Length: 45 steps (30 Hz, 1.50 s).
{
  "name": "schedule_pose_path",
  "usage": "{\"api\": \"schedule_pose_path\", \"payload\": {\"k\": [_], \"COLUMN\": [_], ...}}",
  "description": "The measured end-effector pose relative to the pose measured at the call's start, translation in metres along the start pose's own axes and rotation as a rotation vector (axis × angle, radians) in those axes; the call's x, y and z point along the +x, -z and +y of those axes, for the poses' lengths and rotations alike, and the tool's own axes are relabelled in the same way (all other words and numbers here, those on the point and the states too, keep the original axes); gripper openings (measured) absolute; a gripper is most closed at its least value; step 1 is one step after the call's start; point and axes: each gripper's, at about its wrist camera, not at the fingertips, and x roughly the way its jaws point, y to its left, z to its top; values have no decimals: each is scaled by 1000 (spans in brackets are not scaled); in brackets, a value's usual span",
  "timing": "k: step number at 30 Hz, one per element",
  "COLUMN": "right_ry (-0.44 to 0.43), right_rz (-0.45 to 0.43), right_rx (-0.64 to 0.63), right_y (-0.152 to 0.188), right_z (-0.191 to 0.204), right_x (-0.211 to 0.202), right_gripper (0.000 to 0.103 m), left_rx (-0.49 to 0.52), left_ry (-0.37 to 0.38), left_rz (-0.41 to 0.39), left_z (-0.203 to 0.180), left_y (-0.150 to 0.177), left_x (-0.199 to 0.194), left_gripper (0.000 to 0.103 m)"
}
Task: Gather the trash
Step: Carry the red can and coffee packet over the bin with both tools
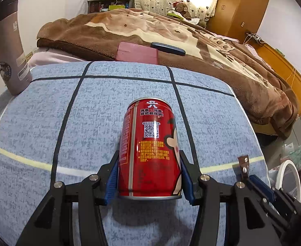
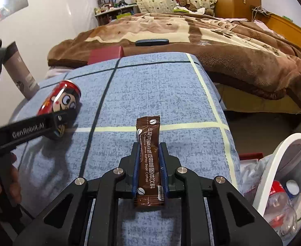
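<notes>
A red drink can stands on the blue checked tablecloth, and the blue pads of my left gripper press on both its sides near the base. From the right wrist view the same can shows its cartoon face, with one black left finger across it. My right gripper is shut on a brown coffee sachet that lies lengthwise between its pads over the cloth. The sachet's far end sticks out past the fingertips.
A grey tumbler stands at the table's far left corner. A pink box and a dark case lie on the bed's brown blanket beyond. A white-rimmed bin with bottles inside sits low on the right. A person's hand holds the left gripper.
</notes>
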Motion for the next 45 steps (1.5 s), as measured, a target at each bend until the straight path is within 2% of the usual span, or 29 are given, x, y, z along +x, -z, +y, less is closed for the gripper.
{"api": "schedule_pose_path", "payload": {"k": [12,24,33,45], "right_ry": [-31,-45,-24,48], "right_rz": [-32,-109,-179,-240], "right_rx": [30,60,102,164], "right_y": [4,14,26,48], "right_z": [0,-16,-44,-88], "right_x": [-15,-61,-100,-139], "right_gripper": [18,18,18,18], "left_rx": [72,151,218,326], "left_ry": [13,56,111,185], "left_rz": [-27,-84,-138,-161], "left_z": [-15,-43,-83,-151], "left_y": [22,47,64,87], "left_x": [-31,-77,-110,-128], "left_gripper": [54,54,54,54]}}
